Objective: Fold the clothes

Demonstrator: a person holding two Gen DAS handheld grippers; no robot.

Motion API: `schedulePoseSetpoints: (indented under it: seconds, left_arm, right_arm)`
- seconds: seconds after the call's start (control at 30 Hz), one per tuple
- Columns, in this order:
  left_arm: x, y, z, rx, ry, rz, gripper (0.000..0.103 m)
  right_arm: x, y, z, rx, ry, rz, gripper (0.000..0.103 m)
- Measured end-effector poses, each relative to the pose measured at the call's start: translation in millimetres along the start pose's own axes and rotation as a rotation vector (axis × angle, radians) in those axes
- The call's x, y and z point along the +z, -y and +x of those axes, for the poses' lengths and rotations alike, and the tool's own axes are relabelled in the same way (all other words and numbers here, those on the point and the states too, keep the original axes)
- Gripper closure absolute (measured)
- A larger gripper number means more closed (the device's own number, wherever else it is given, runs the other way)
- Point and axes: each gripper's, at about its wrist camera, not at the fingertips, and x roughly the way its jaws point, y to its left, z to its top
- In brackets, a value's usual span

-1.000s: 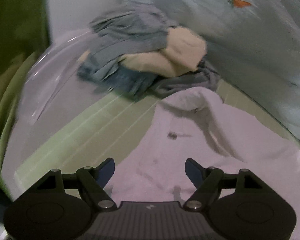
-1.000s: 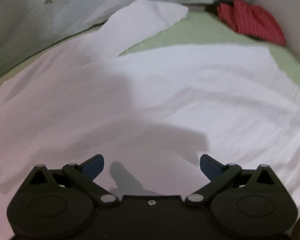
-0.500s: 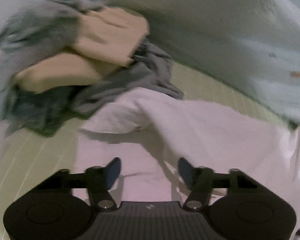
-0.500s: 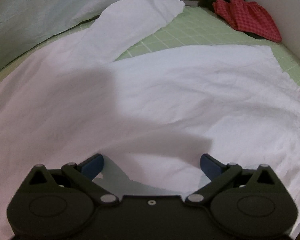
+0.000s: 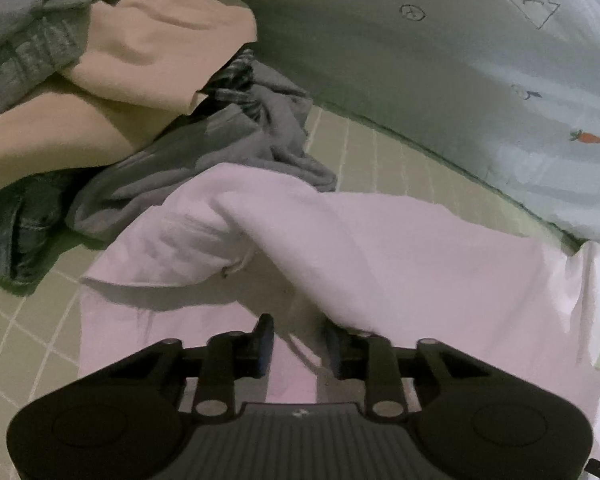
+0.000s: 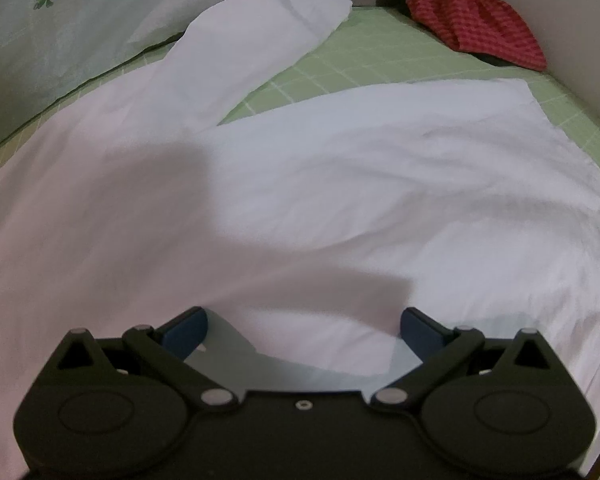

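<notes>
Left wrist view: we are seeing the left gripper [image 5: 296, 344] with its jaws just drawn in from wide apart, now nearly together and pinching a fold of the white cotton shirt [image 5: 380, 248] between the blue pads. Compared with a second ago, the heap of grey and beige crumpled clothes [image 5: 132, 92] is sitting closer and further left, and the shirt's bunched sleeve end is filling the middle of the picture. We are reading "HERE" inside a hand-drawn arrow on the pale blue carrot-print sheet [image 5: 480, 80]. In the right wrist view the right gripper [image 6: 304, 328] is hanging released, jaws wide, over the shirt, which is lying spread on the green checked mat [image 6: 380, 60]; that view is looking much as before. We are also noticing a red checked cloth [image 6: 480, 28] lying at the far corner
</notes>
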Motion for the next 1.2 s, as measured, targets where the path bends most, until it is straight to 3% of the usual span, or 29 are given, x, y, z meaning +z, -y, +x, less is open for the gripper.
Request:
schedulePoseSetpoints:
  seconds: [0.13, 0.3, 0.43, 0.53, 0.63, 0.7, 0.8, 0.93, 1.07, 1.2]
  left_arm:
    - [1.1, 3.0, -18.8, 0.028, 0.036, -0.028, 0.095]
    - [-13.7, 11.0, -70.6, 0.084, 0.099, -0.006, 0.095]
    - [-42.5, 10.7, -79.7, 0.128, 0.012, -0.010, 0.094]
    - [-54.2, -7.8, -67.8, 0.109, -0.076, -0.106, 0.093]
    - [-48.5, -17.8, -74.9, 0.075, -0.034, -0.177, 0.083]
    - [-43.9, -21.4, -79.3, 0.073, 0.005, -0.203, 0.083]
    - [-36.9, -35.1, -84.8, 0.098, 0.048, -0.271, 0.083]
    - [-33.0, -62.8, -84.1, 0.166, 0.042, -0.343, 0.083]
    - [-29.8, -67.0, -69.1, 0.167, 0.008, -0.301, 0.081]
    - [-24.5, -51.7, -56.6, 0.120, 0.021, -0.210, 0.068]
  right_arm:
    - [-0.3, 0.9, -0.4, 0.001, 0.005, 0.000, 0.000]
    - [-4.0, 1.4, -1.6, 0.002, 0.028, -0.002, 0.000]
    - [-7.4, -0.2, -2.8, 0.002, 0.044, -0.007, 0.000]
    - [-8.4, 0.4, -3.0, 0.003, 0.053, -0.007, 0.000]
    - [-7.8, 0.4, -3.1, 0.004, 0.051, -0.009, 0.000]
    - [-7.7, 0.5, -3.4, 0.005, 0.052, -0.009, 0.000]
    - [-8.1, 0.2, -3.6, 0.004, 0.054, -0.008, 0.000]
    - [-8.8, 0.1, -4.0, 0.003, 0.055, -0.007, 0.000]
    - [-9.0, -0.8, -4.2, 0.000, 0.056, -0.004, 0.000]
    - [-7.9, 0.2, -4.1, 0.001, 0.053, -0.006, 0.000]
